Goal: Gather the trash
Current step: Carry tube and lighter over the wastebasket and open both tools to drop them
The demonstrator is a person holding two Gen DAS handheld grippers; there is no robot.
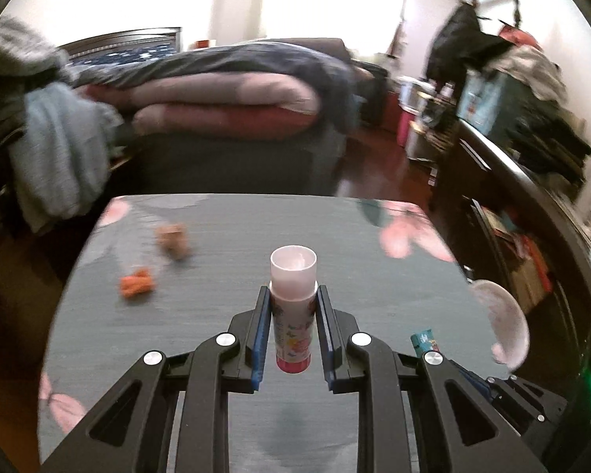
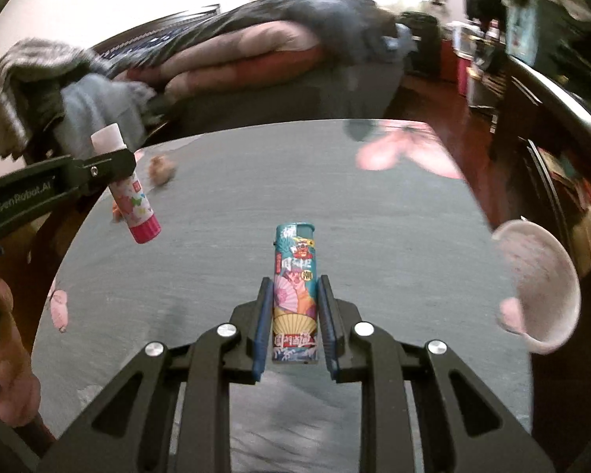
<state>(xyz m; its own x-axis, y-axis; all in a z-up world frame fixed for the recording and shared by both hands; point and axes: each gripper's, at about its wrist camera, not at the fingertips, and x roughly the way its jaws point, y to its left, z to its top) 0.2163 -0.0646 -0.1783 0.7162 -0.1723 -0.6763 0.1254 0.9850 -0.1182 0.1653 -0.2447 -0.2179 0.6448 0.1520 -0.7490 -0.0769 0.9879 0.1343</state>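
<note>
My left gripper (image 1: 293, 295) is shut on a glue stick (image 1: 292, 307) with a white cap and pink base, held upright above the grey table (image 1: 216, 335). It also shows in the right wrist view (image 2: 132, 193), at the left. My right gripper (image 2: 295, 287) is shut on a teal patterned lighter (image 2: 295, 295), held upright over the table. An orange scrap (image 1: 137, 282) and a brown crumpled scrap (image 1: 172, 238) lie on the table's far left. A pink bowl (image 2: 539, 287) sits at the table's right edge.
The table (image 2: 374, 216) has pink flower prints. A bed with piled bedding (image 1: 224, 90) stands behind it. A chair with draped clothes (image 1: 55, 157) is at the left. Cluttered shelves (image 1: 512, 138) line the right side.
</note>
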